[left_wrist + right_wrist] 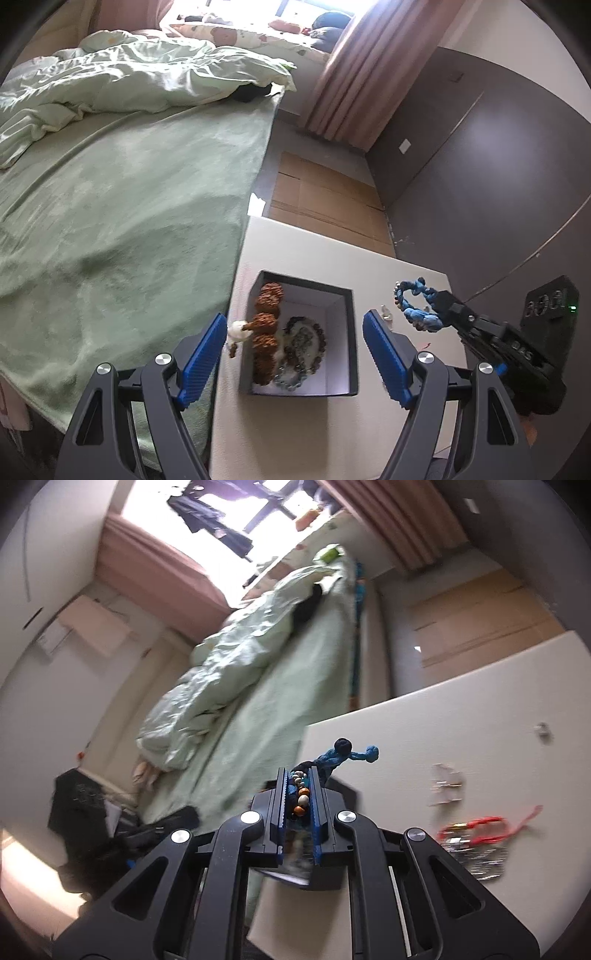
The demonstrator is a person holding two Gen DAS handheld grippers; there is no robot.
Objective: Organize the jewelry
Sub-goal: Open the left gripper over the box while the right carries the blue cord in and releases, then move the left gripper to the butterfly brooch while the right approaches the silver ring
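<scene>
Domestic bedroom: a bed with a pale green fleece sheet (122, 206) and rumpled light green duvet (140, 74), pink pleated curtains (369, 66) beside a bright window (236, 513), and a dark brown wardrobe door (491, 166).

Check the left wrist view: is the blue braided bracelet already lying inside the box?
No: the right gripper holds the blue braided bracelet above the table, beside the box.

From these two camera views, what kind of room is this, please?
Most likely a home bedroom. A bed with a green sheet and a rumpled duvet fills the left side, pink curtains hang by a bright window, and a small white table holding a jewelry box stands beside the bed.
</scene>
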